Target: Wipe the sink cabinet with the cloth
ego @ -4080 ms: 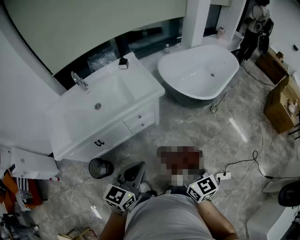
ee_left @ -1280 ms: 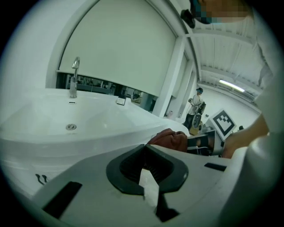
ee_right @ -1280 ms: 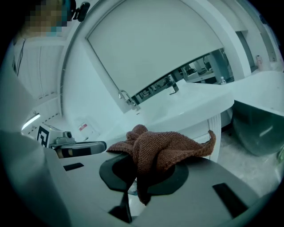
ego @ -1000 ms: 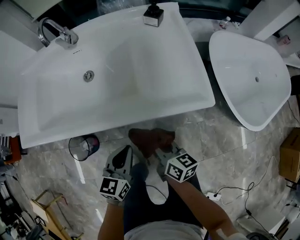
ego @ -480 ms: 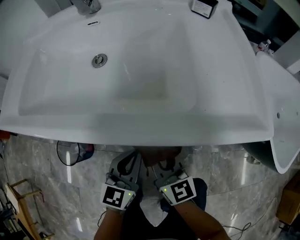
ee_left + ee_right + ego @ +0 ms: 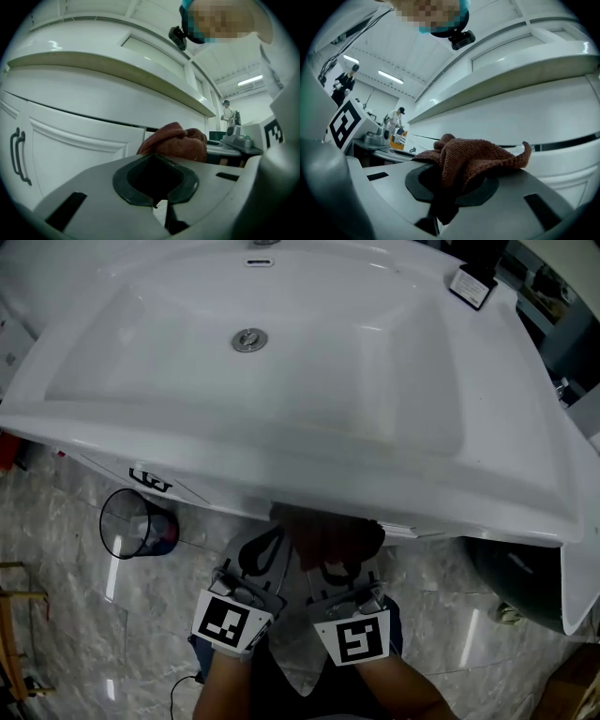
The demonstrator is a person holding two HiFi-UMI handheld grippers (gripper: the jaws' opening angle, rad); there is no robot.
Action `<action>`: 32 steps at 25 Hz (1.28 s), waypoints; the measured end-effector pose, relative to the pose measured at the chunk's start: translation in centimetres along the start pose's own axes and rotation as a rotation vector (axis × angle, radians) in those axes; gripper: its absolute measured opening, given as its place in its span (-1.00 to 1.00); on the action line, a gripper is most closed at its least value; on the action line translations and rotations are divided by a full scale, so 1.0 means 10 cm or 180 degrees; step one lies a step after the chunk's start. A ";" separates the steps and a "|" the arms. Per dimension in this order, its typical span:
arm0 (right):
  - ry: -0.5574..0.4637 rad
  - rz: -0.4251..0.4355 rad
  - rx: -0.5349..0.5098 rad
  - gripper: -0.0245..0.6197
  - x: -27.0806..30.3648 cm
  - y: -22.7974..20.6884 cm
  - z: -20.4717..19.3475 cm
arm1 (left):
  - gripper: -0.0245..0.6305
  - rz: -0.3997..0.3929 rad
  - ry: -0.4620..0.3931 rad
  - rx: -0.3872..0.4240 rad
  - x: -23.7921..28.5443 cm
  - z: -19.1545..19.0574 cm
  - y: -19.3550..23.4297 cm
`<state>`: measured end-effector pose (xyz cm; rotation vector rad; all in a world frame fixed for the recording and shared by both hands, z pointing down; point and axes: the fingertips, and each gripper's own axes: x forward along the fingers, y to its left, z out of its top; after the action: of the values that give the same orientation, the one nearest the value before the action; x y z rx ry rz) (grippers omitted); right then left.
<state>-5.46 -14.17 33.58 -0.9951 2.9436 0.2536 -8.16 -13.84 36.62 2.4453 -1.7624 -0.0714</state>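
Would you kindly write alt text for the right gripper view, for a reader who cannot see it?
The right gripper is shut on a bunched brown cloth, held close in front of the white sink cabinet. The basin rim juts out overhead, and people stand far off at the left.

Way closer than 4 secs ago: the person was standing back from the sink cabinet [image 6: 79, 150]. Now left claw [image 6: 265, 545] and right claw [image 6: 333, 563] are right up at its front, with the cloth [image 6: 328, 531] partly tucked under the basin rim [image 6: 281, 479].
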 end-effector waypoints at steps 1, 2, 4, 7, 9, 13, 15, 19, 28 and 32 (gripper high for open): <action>-0.0003 0.0017 -0.0092 -0.74 0.03 0.01 0.04 | -0.90 0.0034 0.0020 -0.0021 0.00 0.02 0.01; 0.0010 0.0028 -0.0149 -0.74 0.05 0.02 0.06 | -0.90 0.0059 0.0066 -0.0021 -0.01 0.03 0.01; 0.0080 0.0044 -0.0131 -0.74 0.07 0.01 0.07 | -0.90 0.0105 0.0164 0.0060 -0.04 0.05 -0.03; 0.0124 0.0023 -0.0038 -0.74 0.08 -0.07 0.06 | -0.89 0.0232 0.0209 0.0100 -0.11 0.11 -0.09; 0.0146 0.0014 -0.0028 -0.74 0.08 -0.12 0.07 | -0.89 0.0359 0.0185 0.0077 -0.15 0.17 -0.06; 0.0111 0.0009 -0.0015 -0.74 0.08 -0.16 0.17 | -0.89 0.0370 0.0026 0.0043 -0.08 0.28 0.04; 0.0112 -0.0028 -0.0097 -0.74 0.07 -0.17 0.19 | -0.89 0.0291 -0.0075 0.0030 -0.05 0.30 0.05; 0.0065 -0.0170 -0.0266 -0.74 0.16 -0.18 0.17 | -0.89 0.0158 -0.0125 0.0144 0.01 0.21 0.12; -0.0025 -0.0704 -0.0654 -0.74 0.21 -0.16 0.13 | -0.89 -0.0085 -0.0329 0.0046 -0.04 -0.01 0.19; -0.0060 -0.0737 -0.0702 -0.74 0.24 -0.10 0.01 | -0.89 -0.0116 -0.0378 0.0024 -0.10 -0.07 0.25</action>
<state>-6.75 -16.33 33.13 -1.3378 2.7930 0.5849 -10.74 -13.57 37.58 2.5275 -1.7670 -0.2184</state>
